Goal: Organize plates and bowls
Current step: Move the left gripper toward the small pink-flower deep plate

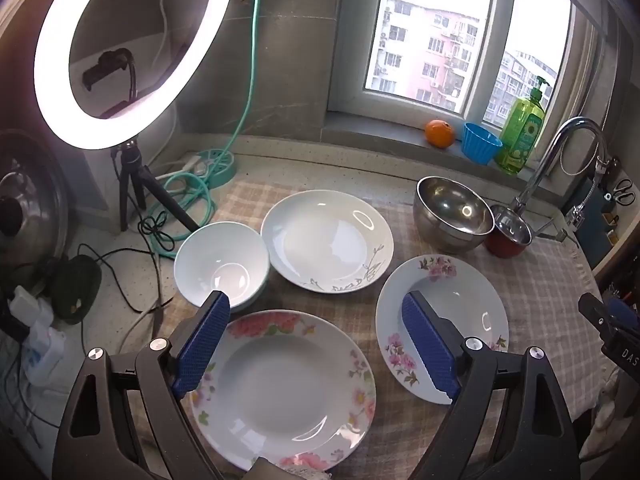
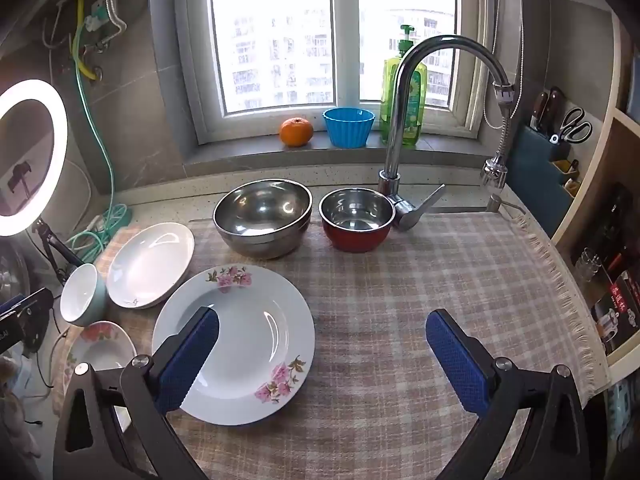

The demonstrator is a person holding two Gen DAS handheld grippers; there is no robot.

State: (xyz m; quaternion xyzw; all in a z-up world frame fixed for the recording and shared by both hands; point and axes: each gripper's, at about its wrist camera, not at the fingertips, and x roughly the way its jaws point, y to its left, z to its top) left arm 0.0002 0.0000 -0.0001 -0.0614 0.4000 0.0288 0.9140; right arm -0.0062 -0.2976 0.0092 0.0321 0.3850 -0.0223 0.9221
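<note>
A beige-and-grey checked cloth point(image 2: 420, 280) covered the kitchen counter below a window, w/ all the dishes spread on it. Biggest was a round white plate w/ red-pink flowers round the rim point(image 1: 284, 384), nearest the left wrist camera. Behind it sat a plain white plate w/ a grey sprig pattern point(image 1: 326, 240), and to the right a white plate w/ pink blossom sprays point(image 2: 240, 340), apart from the others. At the back stood a large stainless steel bowl point(image 2: 262, 216), just beside a smaller red bowl w/ steel lining point(image 2: 356, 218), next to the chrome tap point(image 2: 404, 92). A white ceramic bowl w/ pale green outside point(image 1: 222, 262) touched or nearly touched the sprig plate's left edge. On the sill: green soap bottle point(image 2: 404, 88), blue fluted cup point(image 2: 349, 126), orange fruit point(image 2: 296, 131). Lit ring light point(image 1: 124, 52) stood far left.

Left gripper point(image 1: 316, 304) hung tilted down over the flowered plates, blue pads spread wide, gripping nothing. Right gripper point(image 2: 322, 320) likewise spread wide, nothing in it, left pad over the blossom plate.
</note>
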